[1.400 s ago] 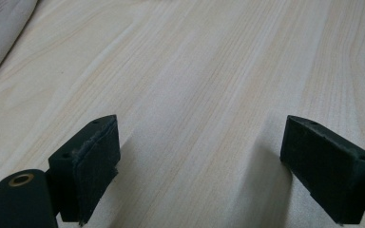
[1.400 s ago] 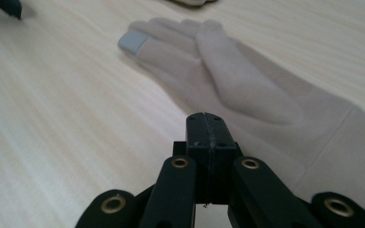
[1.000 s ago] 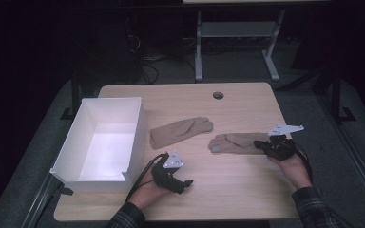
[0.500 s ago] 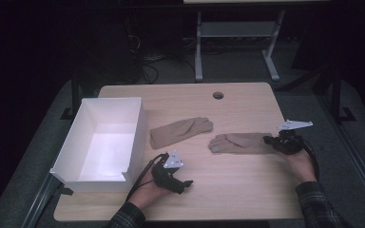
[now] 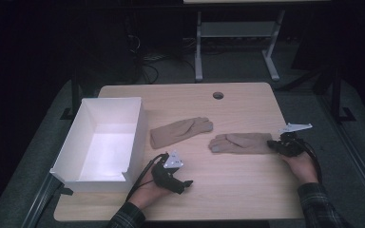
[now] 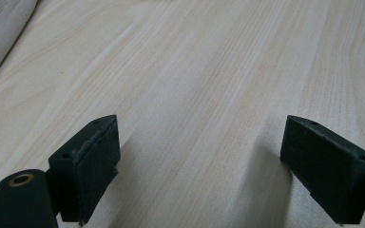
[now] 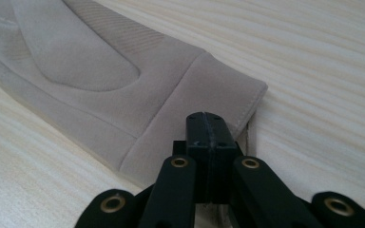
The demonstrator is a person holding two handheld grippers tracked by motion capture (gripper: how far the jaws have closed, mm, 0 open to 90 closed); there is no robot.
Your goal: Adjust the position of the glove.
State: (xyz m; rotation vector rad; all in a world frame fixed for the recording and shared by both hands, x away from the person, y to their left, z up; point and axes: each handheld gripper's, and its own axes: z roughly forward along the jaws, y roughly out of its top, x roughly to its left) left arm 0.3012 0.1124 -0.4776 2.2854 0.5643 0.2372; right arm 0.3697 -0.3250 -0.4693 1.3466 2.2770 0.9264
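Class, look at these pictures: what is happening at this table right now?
A person works with two hand-held grippers. The right gripper is shut, its tips at the cuff of the nearer glove. The left gripper rests open on the table, holding nothing. The other glove lies beside an empty white box.

**Bystander items on and around the table**

White open-topped box [image 5: 105, 142] sits at the table's left, its inside bare. Wooden tabletop [image 5: 228, 190] has a round cable hole [image 5: 218, 95] near the far edge. Beyond it, a grey metal stand [image 5: 233, 33] and loose cables [image 5: 145, 59] on dark floor.
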